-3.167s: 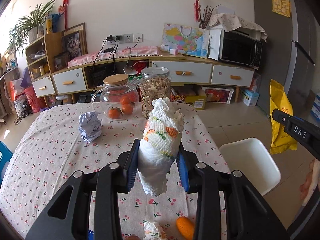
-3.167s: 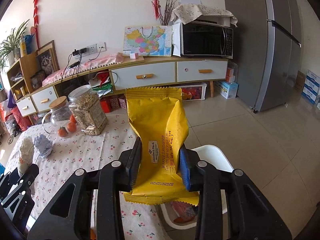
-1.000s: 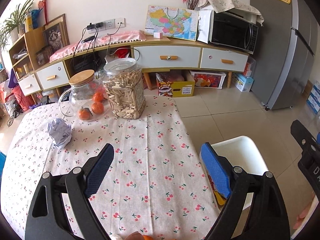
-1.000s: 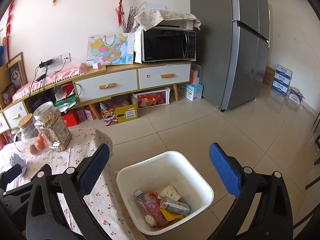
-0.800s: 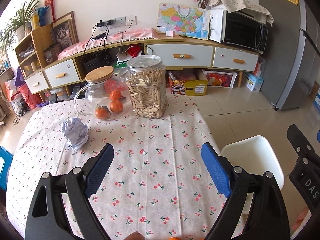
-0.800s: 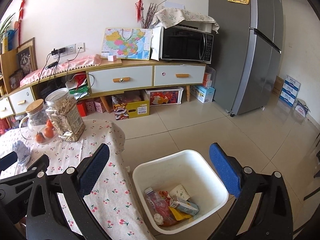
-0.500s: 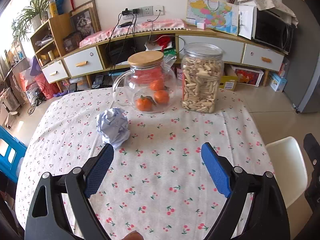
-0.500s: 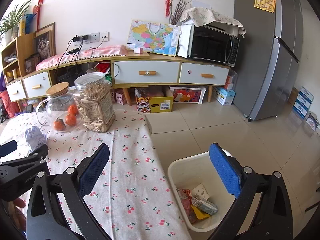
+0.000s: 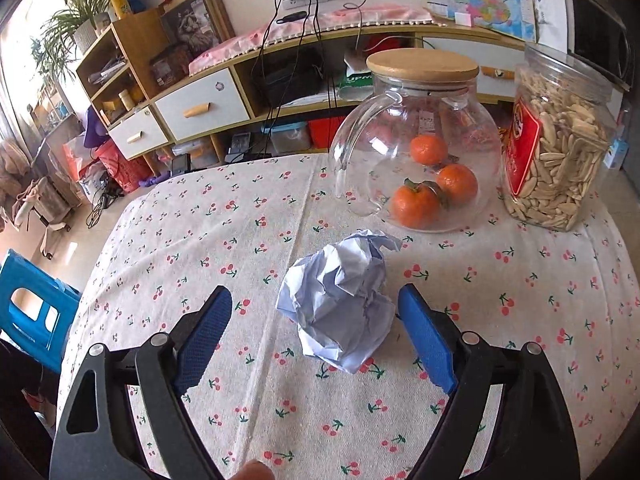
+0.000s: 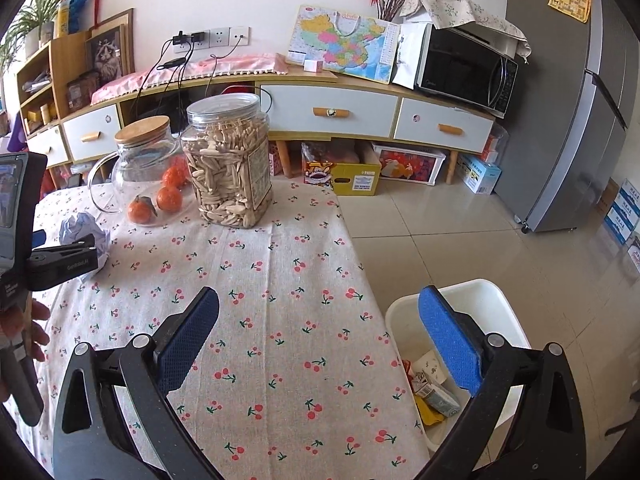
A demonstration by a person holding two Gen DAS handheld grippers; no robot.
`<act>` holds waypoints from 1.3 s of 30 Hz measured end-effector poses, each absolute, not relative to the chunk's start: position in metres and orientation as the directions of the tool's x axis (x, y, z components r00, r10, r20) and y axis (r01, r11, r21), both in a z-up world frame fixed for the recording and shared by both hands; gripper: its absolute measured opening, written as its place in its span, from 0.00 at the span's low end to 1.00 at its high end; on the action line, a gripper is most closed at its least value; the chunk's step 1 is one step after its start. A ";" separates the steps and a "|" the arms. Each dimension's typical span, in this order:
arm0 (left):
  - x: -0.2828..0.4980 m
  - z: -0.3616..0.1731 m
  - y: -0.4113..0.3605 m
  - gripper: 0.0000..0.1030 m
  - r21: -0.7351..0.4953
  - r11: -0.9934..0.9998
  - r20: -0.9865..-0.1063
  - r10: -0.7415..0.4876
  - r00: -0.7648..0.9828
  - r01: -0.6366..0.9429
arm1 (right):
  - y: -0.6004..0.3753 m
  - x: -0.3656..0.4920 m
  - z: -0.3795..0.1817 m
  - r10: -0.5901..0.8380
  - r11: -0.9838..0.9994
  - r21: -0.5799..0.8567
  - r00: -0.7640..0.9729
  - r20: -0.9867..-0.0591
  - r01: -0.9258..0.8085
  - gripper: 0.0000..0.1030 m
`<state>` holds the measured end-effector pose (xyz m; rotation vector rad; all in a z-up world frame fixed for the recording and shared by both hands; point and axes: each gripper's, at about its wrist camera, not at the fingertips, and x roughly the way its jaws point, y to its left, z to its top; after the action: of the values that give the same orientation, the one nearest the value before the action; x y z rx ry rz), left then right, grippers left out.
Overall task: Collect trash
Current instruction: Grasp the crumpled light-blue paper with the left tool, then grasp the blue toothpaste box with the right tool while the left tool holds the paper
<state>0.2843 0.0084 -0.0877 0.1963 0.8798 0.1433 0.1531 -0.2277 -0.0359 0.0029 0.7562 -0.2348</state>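
Note:
A crumpled pale blue paper ball (image 9: 340,304) lies on the cherry-print tablecloth (image 9: 520,300). My left gripper (image 9: 316,326) is open with its blue pads either side of the ball, not closed on it. The ball also shows at the left in the right wrist view (image 10: 82,228), with the left gripper's fingers (image 10: 64,264) in front of it. My right gripper (image 10: 320,332) is open and empty over the table's right edge. The white trash bin (image 10: 496,312) stands on the floor beside the table, with wrappers inside.
A glass pot with a wooden lid and three oranges (image 9: 420,152) and a clear jar of seeds (image 9: 556,152) stand just behind the paper ball. A blue stool (image 9: 32,312) is at the table's left. A sideboard (image 10: 332,112), microwave (image 10: 464,68) and fridge (image 10: 580,120) line the far wall.
Both grippers let go of their trash, the printed wad and the yellow packet, and opened. The left gripper swung left and closed in on the paper ball. The right view turned from bin to table.

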 end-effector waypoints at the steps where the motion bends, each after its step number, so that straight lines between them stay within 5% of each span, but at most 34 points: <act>1: 0.290 -0.091 0.009 0.71 0.234 0.971 -0.754 0.207 0.623 -0.040 | -0.230 0.154 -0.037 -0.197 0.976 -0.071 0.697 -0.690 0.205 0.93; 5: 0.300 -0.097 0.010 0.39 0.217 0.976 -0.770 0.175 0.614 -0.007 | -0.236 0.154 -0.039 -0.086 0.993 -0.008 0.676 -0.732 0.117 0.93; 10: 0.281 -0.090 0.008 0.14 0.209 0.978 -0.755 0.162 0.636 0.000 | -0.221 0.148 -0.038 0.247 0.968 0.176 0.584 -0.773 -0.176 0.93; 18: 0.224 -0.064 0.022 0.13 0.158 0.987 -0.741 0.121 0.660 -0.004 | -0.135 0.083 -0.040 0.410 0.732 0.053 0.378 -0.830 -0.679 0.93; 25: 0.168 -0.035 0.033 0.13 0.097 0.995 -0.730 0.076 0.679 -0.008 | -0.122 0.065 -0.046 0.477 0.679 0.178 0.243 -0.845 -0.712 0.93; 33: 0.114 -0.016 0.048 0.13 0.013 0.999 -0.724 0.042 0.688 -0.048 | -0.079 0.042 -0.063 0.451 0.609 0.141 0.194 -0.871 -0.781 0.93; 35: 0.104 -0.014 0.053 0.13 0.009 0.998 -0.719 0.049 0.694 -0.060 | -0.072 0.044 -0.069 0.440 0.604 0.138 0.184 -0.879 -0.785 0.87; 37: 0.098 -0.013 0.058 0.13 0.010 0.997 -0.716 0.057 0.696 -0.071 | -0.067 0.047 -0.074 0.431 0.602 0.144 0.169 -0.886 -0.785 0.39; 39: 0.095 -0.013 0.063 0.13 0.019 0.996 -0.714 0.073 0.697 -0.085 | -0.066 0.049 -0.074 0.444 0.607 0.162 0.163 -0.881 -0.778 0.36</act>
<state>0.0946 0.0625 -0.0126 -0.0162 0.7951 0.0877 0.0491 -0.0661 -0.0741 -0.3662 1.0954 0.8996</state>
